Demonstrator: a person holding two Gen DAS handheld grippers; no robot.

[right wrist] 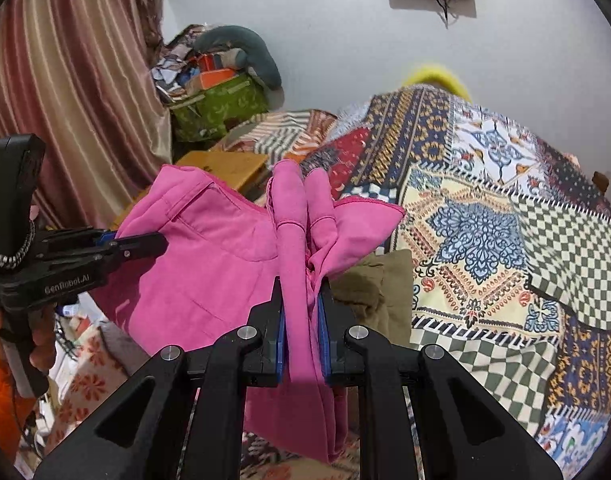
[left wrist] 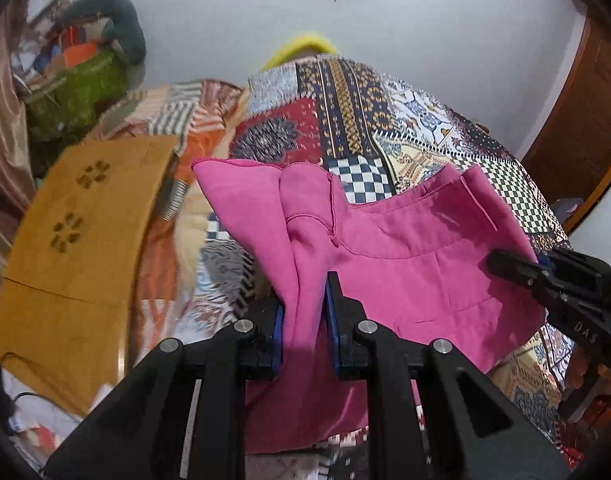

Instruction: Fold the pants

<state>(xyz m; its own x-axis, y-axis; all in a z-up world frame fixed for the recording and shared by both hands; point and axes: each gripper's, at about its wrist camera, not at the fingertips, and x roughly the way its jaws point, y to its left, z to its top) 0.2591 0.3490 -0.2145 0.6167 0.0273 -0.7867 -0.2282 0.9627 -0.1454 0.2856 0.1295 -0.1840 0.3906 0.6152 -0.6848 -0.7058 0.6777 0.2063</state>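
Pink pants [left wrist: 405,248], bunched, hanging stretched above the patterned bedspread [left wrist: 345,112]

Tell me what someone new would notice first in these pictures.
The pink pants, held up above the bed, with the left gripper and the right gripper each shut on a bunched edge. Under them lies a busy patchwork bedspread. A yellow-brown board sits at the bed's left side.
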